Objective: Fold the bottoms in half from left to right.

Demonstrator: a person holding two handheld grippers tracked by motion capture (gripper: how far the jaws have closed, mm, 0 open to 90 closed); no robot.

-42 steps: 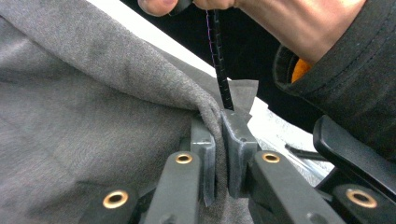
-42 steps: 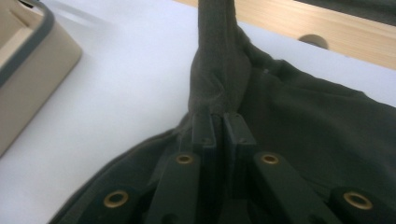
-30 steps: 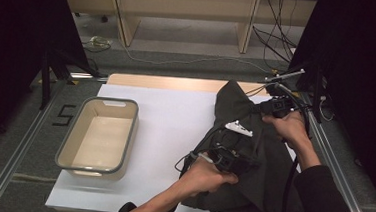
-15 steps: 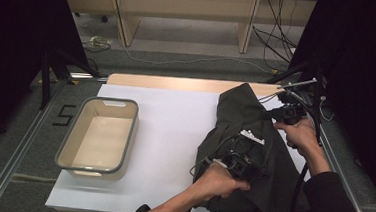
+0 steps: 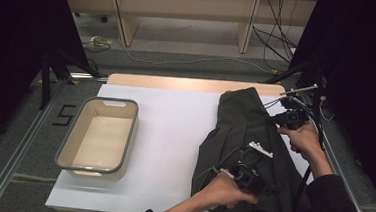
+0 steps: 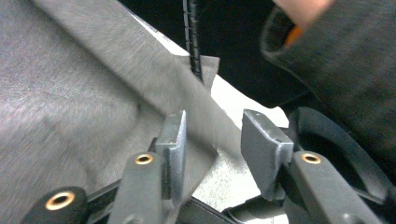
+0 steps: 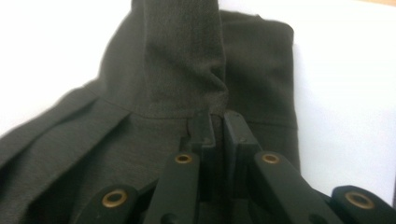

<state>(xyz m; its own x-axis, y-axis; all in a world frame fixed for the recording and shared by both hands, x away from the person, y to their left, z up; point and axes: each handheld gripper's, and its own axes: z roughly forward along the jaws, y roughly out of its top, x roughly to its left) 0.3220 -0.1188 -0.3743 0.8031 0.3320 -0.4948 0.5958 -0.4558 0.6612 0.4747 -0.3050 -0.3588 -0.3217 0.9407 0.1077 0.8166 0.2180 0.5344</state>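
A dark grey garment (image 5: 241,135) lies crumpled on the right part of the white board (image 5: 174,135). My left gripper (image 5: 249,174) rests low on its near part. In the left gripper view a folded edge of the grey cloth (image 6: 93,107) runs between the jaws of this gripper (image 6: 212,128), which have just been opening; the pads stand apart and do not press on it. My right gripper (image 5: 281,117) is at the garment's right edge. Close up, this gripper (image 7: 218,120) is shut on a raised fold of the garment (image 7: 182,70).
A grey basin (image 5: 135,132) with a pale, bare inside stands on the left half of the board. Bare white board lies between basin and garment. A wooden strip (image 5: 177,82) runs along the far edge. Cables (image 5: 300,194) trail beside the right forearm.
The left gripper's jaws have parted and that hand has sunk a little toward the near edge. The right hand has shifted rightward and down, drawing the garment lower and flatter.
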